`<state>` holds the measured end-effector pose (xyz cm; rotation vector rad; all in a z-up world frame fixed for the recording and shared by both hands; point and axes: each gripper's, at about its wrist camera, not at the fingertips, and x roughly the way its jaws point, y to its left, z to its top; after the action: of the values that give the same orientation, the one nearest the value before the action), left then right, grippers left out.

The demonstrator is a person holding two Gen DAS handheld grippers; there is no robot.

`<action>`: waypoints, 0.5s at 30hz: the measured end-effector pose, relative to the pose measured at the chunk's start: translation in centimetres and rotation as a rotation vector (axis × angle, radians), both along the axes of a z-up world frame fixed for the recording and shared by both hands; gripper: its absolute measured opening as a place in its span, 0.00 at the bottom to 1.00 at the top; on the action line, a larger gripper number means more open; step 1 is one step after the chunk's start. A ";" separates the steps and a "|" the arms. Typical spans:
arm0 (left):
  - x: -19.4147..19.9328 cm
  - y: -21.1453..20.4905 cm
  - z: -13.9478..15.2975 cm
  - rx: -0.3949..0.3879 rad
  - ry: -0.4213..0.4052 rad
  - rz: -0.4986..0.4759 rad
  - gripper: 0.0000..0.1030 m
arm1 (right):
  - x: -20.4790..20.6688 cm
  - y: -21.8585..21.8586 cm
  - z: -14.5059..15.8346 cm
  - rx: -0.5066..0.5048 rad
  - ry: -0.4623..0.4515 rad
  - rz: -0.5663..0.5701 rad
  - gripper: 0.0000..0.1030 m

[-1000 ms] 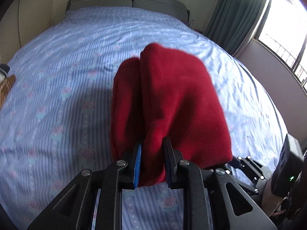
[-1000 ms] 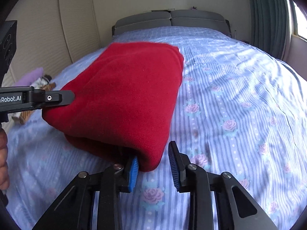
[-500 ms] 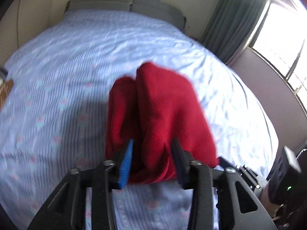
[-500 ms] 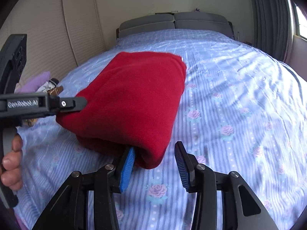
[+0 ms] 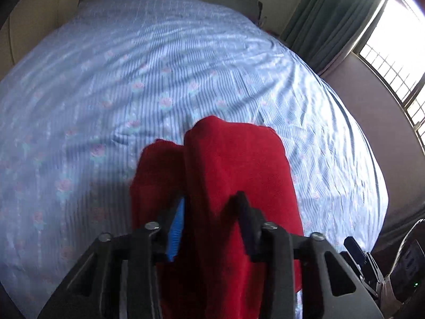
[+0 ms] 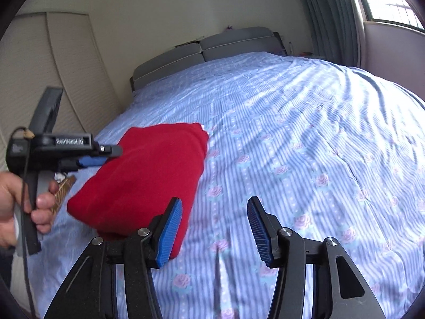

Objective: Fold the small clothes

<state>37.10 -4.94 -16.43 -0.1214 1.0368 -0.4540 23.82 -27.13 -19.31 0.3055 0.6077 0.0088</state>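
Note:
A folded red fleece garment [image 6: 148,175] lies on the blue flowered bedsheet [image 6: 292,146]. In the left wrist view the garment [image 5: 236,175] fills the lower middle, and my left gripper [image 5: 209,218] has its jaws spread wide around a fold of it without pinching. In the right wrist view my right gripper [image 6: 215,226] is open and empty, drawn back just right of the garment's near corner. The left gripper also shows there [image 6: 106,154], at the garment's left edge.
The bed has a grey headboard [image 6: 202,53] at the far end. A cream wardrobe [image 6: 53,66] stands on the left and curtains with a window [image 5: 393,42] on the right. A brown object [image 6: 63,188] lies beside the hand at the bed's left edge.
Both grippers opened and let go of the red garment. The right gripper pulled back and to the right, clear of it. The garment now rests on the bed.

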 end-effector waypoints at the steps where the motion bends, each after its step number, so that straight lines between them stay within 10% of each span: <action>1: 0.1 -0.1 -0.3 -0.005 0.007 0.002 0.28 | 0.4 -0.1 0.1 -0.004 0.001 -0.006 0.50; 15: -1.5 4.6 1.4 -0.006 -0.055 0.068 0.16 | 2.0 0.9 1.4 -0.006 -0.032 0.006 0.50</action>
<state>35.55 -0.31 -15.06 -0.1484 0.9747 -0.3967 25.79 -26.20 -17.89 0.2969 0.5768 0.0180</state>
